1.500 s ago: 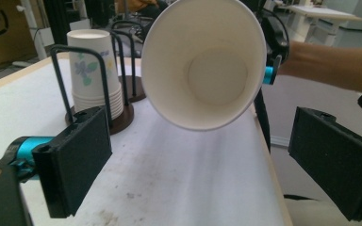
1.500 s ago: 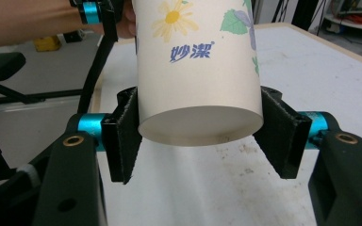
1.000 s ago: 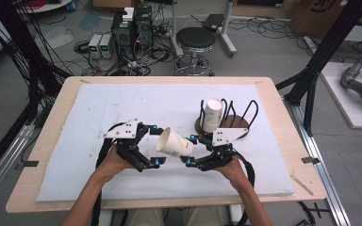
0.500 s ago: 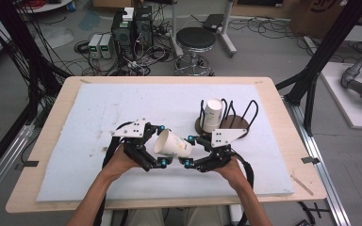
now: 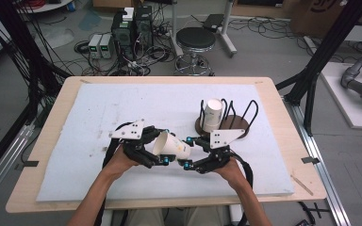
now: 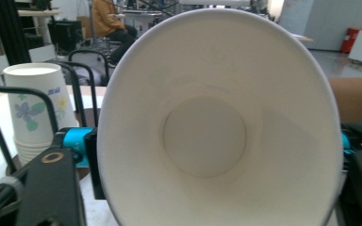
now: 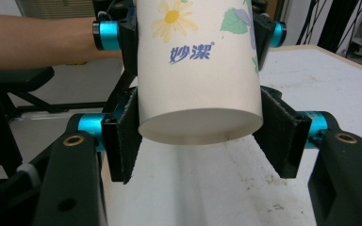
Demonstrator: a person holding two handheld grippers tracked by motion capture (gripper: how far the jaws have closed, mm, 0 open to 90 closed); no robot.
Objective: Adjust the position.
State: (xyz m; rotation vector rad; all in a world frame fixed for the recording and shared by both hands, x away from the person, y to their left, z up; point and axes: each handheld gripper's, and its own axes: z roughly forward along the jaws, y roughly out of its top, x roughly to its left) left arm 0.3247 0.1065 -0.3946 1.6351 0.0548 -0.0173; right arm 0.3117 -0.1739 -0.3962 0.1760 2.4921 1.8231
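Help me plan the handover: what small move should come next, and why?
Probably open the right gripper. Its fingers grip the base of the cup, while the left gripper, which has just been closing, now clamps the rim end, so the cup is supported.

The paper cup (image 6: 217, 132) hides the left gripper's (image 6: 217, 155) pads, its rim cut off below.

You are working in a robotics lab, not a home: your wooden table (image 5: 283, 141), topped with a white foam mat (image 5: 122, 113), stands on a grey floor. Just beyond the table's far edge sit black computer towers (image 5: 132, 28) amid tangled cables (image 5: 94, 56), with a round black stool (image 5: 195, 40) beside them. Black metal frame struts (image 5: 320, 61) rise at the table's right and left corners, and a grey robot arm (image 5: 360, 84) rests on a platform off its right side.
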